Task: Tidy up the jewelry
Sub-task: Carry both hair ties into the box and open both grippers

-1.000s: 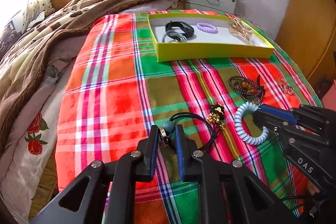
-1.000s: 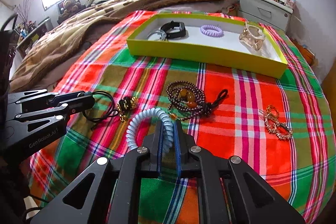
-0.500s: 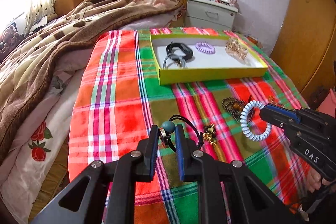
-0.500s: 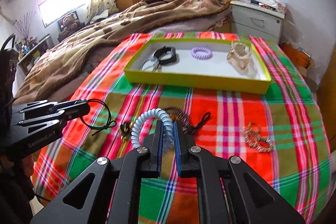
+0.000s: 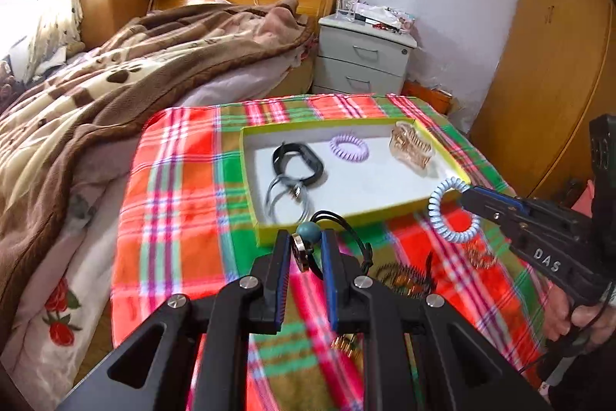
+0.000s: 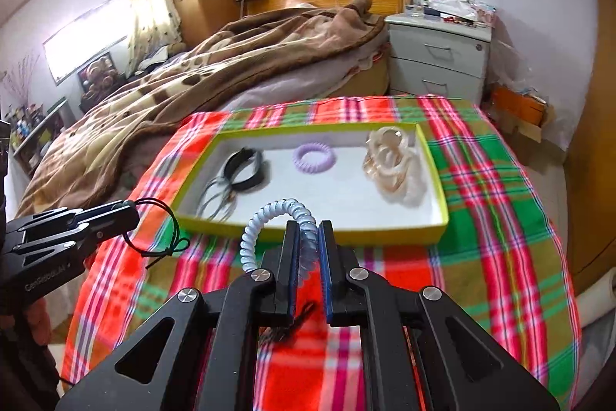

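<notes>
The box (image 6: 433,222) lies straight ahead of both claws, its long axis running left to right across the plaid cloth (image 6: 496,187), its near wall closest to them. Everything coming turns on that: each held piece has to clear the near wall and go down on the white floor beyond it.

The right claw (image 6: 308,249) is clamped on a pale blue coil tie (image 6: 269,210), which loops up and to the left of the jaws. In the right view the loop stands over the near wall, about mid-length of the box. In the left view the same coil (image 5: 448,214) overlaps the box's near right corner.

The left claw (image 5: 306,249) is narrowed on a black cord bracelet (image 5: 346,230) with a teal bead (image 5: 308,233) and a small metal piece; the cord trails off to the right. It sits before the near left part of the box.

By my reading, the right claw is nearer to a drop, and open floor lies just past the wall between the purple tie (image 6: 312,156) and the clear clip (image 6: 389,160). The left end is fuller: a black band (image 5: 298,164) and grey rings (image 5: 285,197) lie there, so the bracelet likely wants a spot just right of them.

More beads (image 5: 400,278) lie blurred on the cloth near the claws.
</notes>
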